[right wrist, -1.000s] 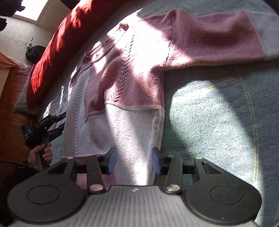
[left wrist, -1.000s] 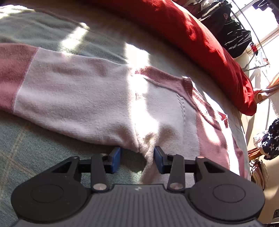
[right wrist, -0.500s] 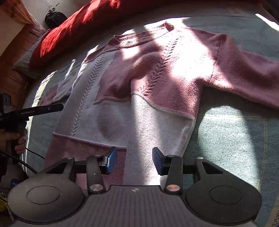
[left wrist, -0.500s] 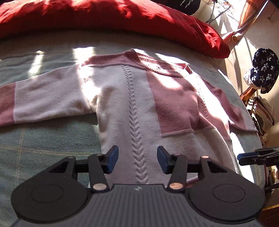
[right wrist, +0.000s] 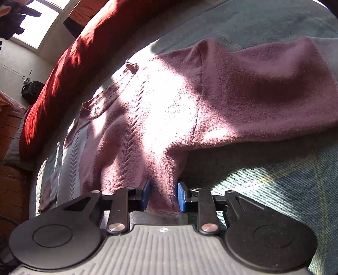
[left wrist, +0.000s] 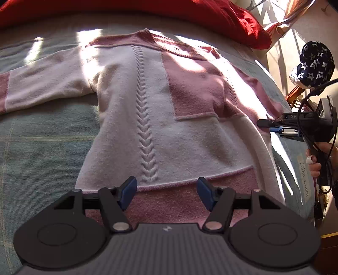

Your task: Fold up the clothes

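I am looking at a pink and white sweater (left wrist: 152,118) that is lying flat, front up, on the bed (left wrist: 42,143), which is covered in a pale green checked blanket. Its collar is pointing toward the long red pillow (left wrist: 190,14) at the head of the bed, and both sleeves are stretching out sideways from the body.

My left tongs (left wrist: 166,193) are spread wide and hovering just over the sweater's pink hem band, near its middle, gripping nothing; I cannot tell whether the blue pads (left wrist: 127,191) are touching the knit.

My right tongs (right wrist: 162,195) are sitting at the sweater's side seam just below the dark pink sleeve, with a raised ridge of pink fabric between the two blue pads. The gap is narrow, but I cannot tell whether the pads are truly pinching the cloth or only flanking it.

From the left wrist view I am seeing the right tongs at the sweater's far edge, with a hand (left wrist: 316,160) wrapping the black handle. Beyond that edge a dark star-patterned cloth (left wrist: 312,63) is hanging.
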Demonstrator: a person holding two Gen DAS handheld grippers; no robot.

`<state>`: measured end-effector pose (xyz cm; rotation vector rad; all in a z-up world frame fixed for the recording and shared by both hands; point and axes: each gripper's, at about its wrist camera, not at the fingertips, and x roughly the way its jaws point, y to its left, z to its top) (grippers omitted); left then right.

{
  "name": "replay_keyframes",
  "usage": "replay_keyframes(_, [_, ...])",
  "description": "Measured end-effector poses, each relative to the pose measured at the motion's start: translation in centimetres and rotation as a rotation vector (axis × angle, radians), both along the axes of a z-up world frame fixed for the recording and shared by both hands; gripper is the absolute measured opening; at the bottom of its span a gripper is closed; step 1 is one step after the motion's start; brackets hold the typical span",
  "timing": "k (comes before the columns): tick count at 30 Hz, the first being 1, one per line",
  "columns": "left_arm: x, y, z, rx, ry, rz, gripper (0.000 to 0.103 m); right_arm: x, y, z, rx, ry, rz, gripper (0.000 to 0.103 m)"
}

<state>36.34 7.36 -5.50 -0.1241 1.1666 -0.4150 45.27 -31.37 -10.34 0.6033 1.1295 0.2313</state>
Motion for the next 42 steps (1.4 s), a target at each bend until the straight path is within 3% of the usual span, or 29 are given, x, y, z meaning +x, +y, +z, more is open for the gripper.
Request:
replay_keyframes(8, [-0.8,-2.2,0.4,0.039,-0.01,-0.113,0.067,1.8,-2.7,3.0,-0.245,-0.062,0.012,0.006])
replay_keyframes(11, [-1.2,-3.5,0.7,0.049,-0.034,-0.174,0.071,1.5,-3.2,3.0,-0.121,-0.042,0.033,0.018])
replay_keyframes(12, [-1.2,-3.8,0.7,0.042,-0.031,-0.182,0.071,1.1,-2.9,2.7,-0.096,-0.029,0.037,0.032])
replay_keyframes(14, [-1.3,-4.2,0.5,0.036,-0.023,-0.185,0.071,0.1,-2.2,1.8,-0.048,0.004,0.039,0.048])
replay_keyframes(17, [-1.5,-4.6,0.2,0.031,-0.007,-0.18,0.071,-0.9,-1.1,-0.1,0.028,0.055,0.038,0.048])
replay_keyframes(18, [-1.7,-4.6,0.1,0.032,-0.002,-0.181,0.071,-1.1,-0.6,-0.5,0.04,0.055,0.042,0.044])
replay_keyframes(19, [-1.8,-4.6,0.0,0.033,0.002,-0.183,0.071,-1.3,-0.1,-0.7,0.047,0.048,0.047,0.036])
replay_keyframes(20, [-2.0,-4.7,0.0,0.034,0.006,-0.184,0.071,-1.3,0.2,-0.5,0.037,0.039,0.058,0.011])
replay_keyframes(24, [-2.6,-4.8,-0.2,0.038,0.024,-0.19,0.071,-0.8,0.4,1.7,-0.075,-0.02,0.1,0.011])
replay_keyframes(27, [-2.9,-4.8,-0.4,0.042,0.028,-0.194,0.071,-0.1,0.0,3.1,-0.262,-0.055,0.13,0.012])
replay_keyframes(30, [-3.1,-4.8,-0.4,0.055,0.008,-0.212,0.071,0.1,0.3,3.9,-0.309,-0.055,0.172,0.017])
replay_keyframes(34, [-4.3,-5.5,-0.8,0.147,-0.056,-0.308,0.071,-1.9,2.5,5.7,-0.459,-0.114,0.267,0.023])
replay_keyframes(35, [-4.7,-5.7,-1.1,0.171,-0.067,-0.338,0.072,-2.9,3.3,6.4,-0.477,-0.143,0.3,0.029])
replay_keyframes(36, [-5.1,-5.8,-1.4,0.19,-0.067,-0.367,0.074,-3.8,4.0,6.9,-0.475,-0.165,0.332,0.038])
replay_keyframes(39, [-6.2,-6.0,-2.4,0.238,-0.069,-0.44,0.081,-6.2,6.9,7.2,-0.41,-0.197,0.488,0.044])
replay_keyframes(42, [-6.2,-5.8,-2.7,0.244,-0.066,-0.427,0.094,-8.4,10.2,5.4,-0.436,-0.175,0.654,0.05])
